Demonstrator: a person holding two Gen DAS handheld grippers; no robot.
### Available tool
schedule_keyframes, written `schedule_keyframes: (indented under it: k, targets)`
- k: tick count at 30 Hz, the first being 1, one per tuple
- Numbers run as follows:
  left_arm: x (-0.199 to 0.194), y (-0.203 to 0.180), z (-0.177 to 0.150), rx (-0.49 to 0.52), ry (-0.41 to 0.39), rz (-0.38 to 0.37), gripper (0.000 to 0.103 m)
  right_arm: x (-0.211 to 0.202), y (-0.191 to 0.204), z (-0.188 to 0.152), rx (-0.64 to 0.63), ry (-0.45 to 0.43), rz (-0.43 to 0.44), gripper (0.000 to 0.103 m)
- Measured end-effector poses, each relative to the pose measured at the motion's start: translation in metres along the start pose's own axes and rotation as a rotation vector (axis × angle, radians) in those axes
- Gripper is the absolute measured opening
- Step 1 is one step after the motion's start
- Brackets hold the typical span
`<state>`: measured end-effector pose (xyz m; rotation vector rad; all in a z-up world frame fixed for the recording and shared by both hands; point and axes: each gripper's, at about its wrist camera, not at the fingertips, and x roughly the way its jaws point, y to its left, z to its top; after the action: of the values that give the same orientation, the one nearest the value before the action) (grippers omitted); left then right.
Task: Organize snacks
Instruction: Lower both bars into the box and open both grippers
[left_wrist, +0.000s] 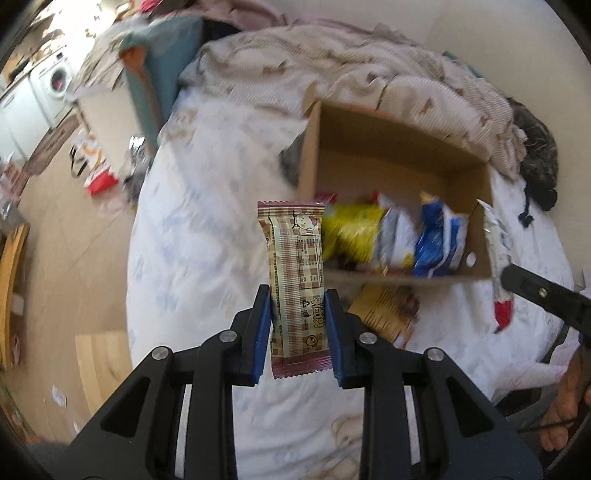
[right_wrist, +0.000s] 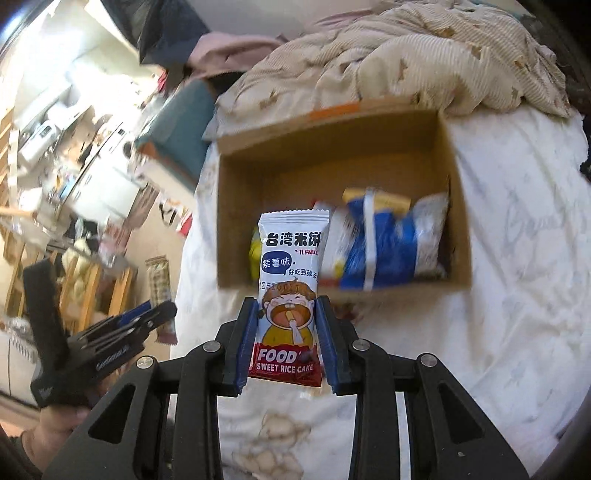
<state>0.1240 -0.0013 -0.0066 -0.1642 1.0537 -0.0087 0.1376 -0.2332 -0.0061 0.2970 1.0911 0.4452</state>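
My left gripper (left_wrist: 297, 295) is shut on a brown checked snack bar (left_wrist: 295, 266) and holds it upright above the bed, near the front left corner of an open cardboard box (left_wrist: 369, 147). My right gripper (right_wrist: 286, 301) is shut on a white sweet rice cake packet (right_wrist: 290, 273) and holds it upright in front of the same box (right_wrist: 332, 147). The box holds a yellow packet (left_wrist: 351, 232), a white packet (left_wrist: 397, 236) and a blue packet (left_wrist: 437, 240). The blue packet also shows in the right wrist view (right_wrist: 384, 251). The left gripper appears at the left of the right wrist view (right_wrist: 147, 317).
The box stands on a white bed sheet (left_wrist: 207, 240) with a crumpled beige blanket (left_wrist: 332, 74) behind it. A tan snack packet (left_wrist: 384, 314) lies on the sheet before the box. A dark cat (left_wrist: 535, 147) lies at the right. Cluttered floor lies to the left.
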Motion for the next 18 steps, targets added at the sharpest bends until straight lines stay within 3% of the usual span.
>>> schedule_keyframes:
  k: [10,15,18]
  targets:
    - [0.047,-0.044,0.055,0.113,-0.028,-0.019,0.024,0.036,-0.021,0.047,0.033,0.007,-0.039,0.033]
    - [0.066,-0.061,0.051,0.213,-0.107,0.015,0.024,0.061,-0.026,0.051,0.064,0.042,-0.045,0.033]
    - [0.077,-0.061,0.054,0.207,-0.069,-0.032,0.024,0.071,-0.019,0.050,0.009,0.065,-0.060,0.034]
